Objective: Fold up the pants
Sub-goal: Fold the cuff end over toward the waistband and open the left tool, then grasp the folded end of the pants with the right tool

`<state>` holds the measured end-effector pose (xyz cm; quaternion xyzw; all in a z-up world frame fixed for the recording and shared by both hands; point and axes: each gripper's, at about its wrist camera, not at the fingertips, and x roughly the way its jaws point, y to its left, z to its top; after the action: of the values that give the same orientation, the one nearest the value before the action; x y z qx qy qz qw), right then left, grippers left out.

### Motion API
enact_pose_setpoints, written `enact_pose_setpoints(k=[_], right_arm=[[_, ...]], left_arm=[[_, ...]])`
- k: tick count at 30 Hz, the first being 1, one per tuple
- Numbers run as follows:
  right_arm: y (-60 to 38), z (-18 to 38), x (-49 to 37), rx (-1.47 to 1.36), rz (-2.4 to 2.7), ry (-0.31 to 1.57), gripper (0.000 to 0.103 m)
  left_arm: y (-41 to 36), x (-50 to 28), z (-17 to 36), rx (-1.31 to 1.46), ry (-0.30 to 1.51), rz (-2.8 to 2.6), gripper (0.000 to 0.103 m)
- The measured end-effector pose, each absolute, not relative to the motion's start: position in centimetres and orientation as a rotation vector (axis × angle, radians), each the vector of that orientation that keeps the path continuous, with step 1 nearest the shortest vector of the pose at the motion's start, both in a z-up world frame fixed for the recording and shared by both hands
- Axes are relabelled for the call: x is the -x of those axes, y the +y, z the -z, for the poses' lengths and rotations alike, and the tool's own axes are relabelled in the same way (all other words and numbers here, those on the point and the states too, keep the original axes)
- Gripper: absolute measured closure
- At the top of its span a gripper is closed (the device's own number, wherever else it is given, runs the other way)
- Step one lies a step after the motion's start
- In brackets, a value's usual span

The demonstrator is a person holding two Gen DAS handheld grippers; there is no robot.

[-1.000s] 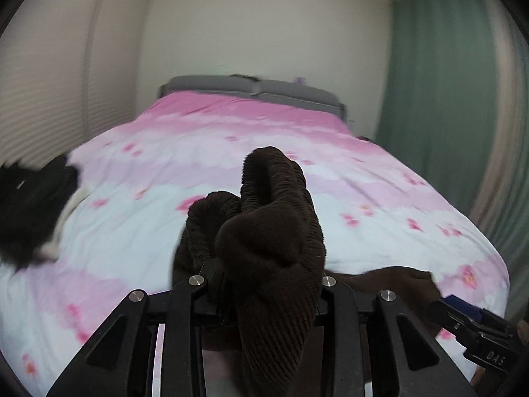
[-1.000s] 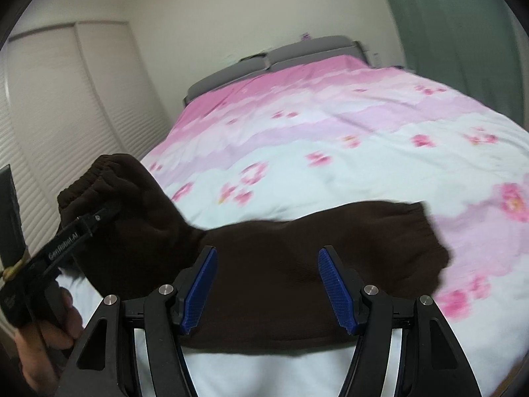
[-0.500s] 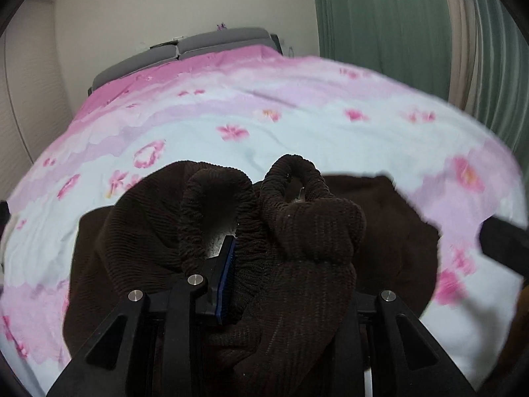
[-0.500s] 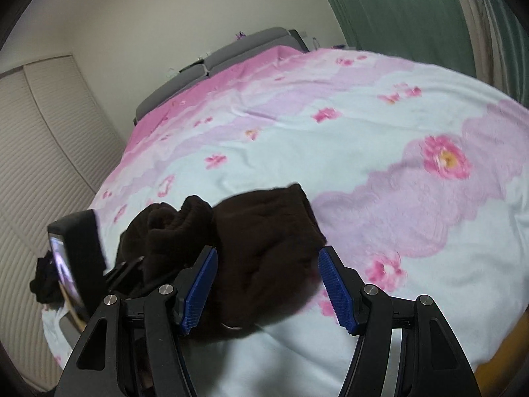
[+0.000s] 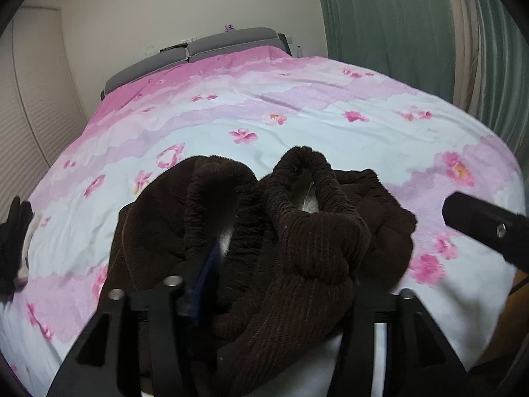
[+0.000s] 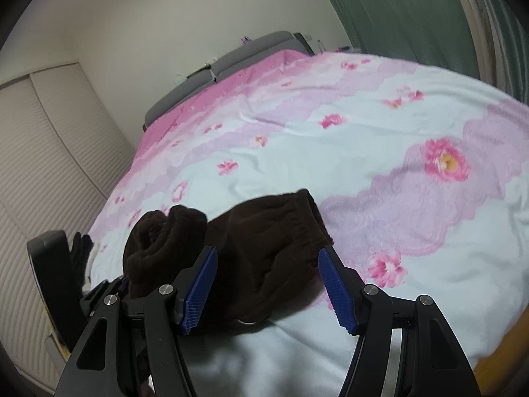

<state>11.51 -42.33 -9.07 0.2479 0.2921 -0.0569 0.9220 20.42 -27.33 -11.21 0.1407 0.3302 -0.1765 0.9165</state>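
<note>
Dark brown corduroy pants [image 5: 317,241] lie bunched near the front edge of the bed. My left gripper [image 5: 264,284] is shut on their elastic waistband, which drapes over the fingers and hides the right one. In the right wrist view the pants [image 6: 264,248] lie folded in a heap on the cover, with the waistband end at the left. My right gripper [image 6: 267,284] is open and empty, its blue pads just above the near edge of the heap. It shows as a black bar in the left wrist view [image 5: 486,228].
The bed has a pink and white floral cover [image 5: 297,115] and a grey headboard [image 5: 205,53]. A black and white garment [image 5: 13,241] lies at the bed's left edge. Green curtains [image 5: 413,26] hang on the right, a slatted wardrobe [image 6: 39,152] on the left.
My left gripper has carried the waistband down and to the right over the pant legs, so the pants are now folded over. My right gripper has stayed open and shifted right.
</note>
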Motion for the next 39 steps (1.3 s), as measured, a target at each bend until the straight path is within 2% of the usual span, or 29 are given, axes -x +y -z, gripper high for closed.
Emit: enact_pose_setpoints(k=[1, 3, 8, 13, 20, 33, 36, 38, 39], right_arm=[[-42.2, 8.7, -11.4, -0.501, 0.115, 0.595, 0.038], [-42.0, 8.0, -11.1, -0.492, 0.118, 0.585, 0.038], [-42.4, 6.0, -9.3, -0.540, 0.159, 0.521, 0.036], [-41.9, 4.0, -8.6, -0.528, 0.149, 0.495, 0.036], [-36.5, 3.8, -10.5, -0.466, 0.068, 0.529, 0.036], [-26.2, 8.5, -17.0, -0.235, 0.058, 0.657, 0.037], [-24.8, 9.8, -19.1, -0.180, 0.059, 0.686, 0.044], [-24.5, 10.6, -20.3, -0.158, 0.058, 0.713, 0.058], [-24.5, 11.3, -21.1, -0.155, 0.053, 0.735, 0.062]], left_arm=[[-27.0, -20.2, 10.9, -0.273, 0.679, 0.373, 0.028], [-26.9, -19.7, 9.9, -0.227, 0.648, 0.405, 0.003], [-29.1, -18.5, 5.8, -0.273, 0.544, 0.452, 0.002], [-27.1, -17.5, 4.0, -0.257, 0.525, 0.458, 0.002], [-19.7, -17.8, 4.4, -0.216, 0.563, 0.349, 0.002], [-7.6, -20.6, 7.5, -0.123, 0.630, 0.138, 0.002], [-6.4, -21.5, 8.6, -0.095, 0.658, 0.121, 0.002], [-5.8, -22.0, 9.1, -0.087, 0.671, 0.113, 0.002], [-5.6, -22.2, 9.3, -0.084, 0.673, 0.111, 0.002]])
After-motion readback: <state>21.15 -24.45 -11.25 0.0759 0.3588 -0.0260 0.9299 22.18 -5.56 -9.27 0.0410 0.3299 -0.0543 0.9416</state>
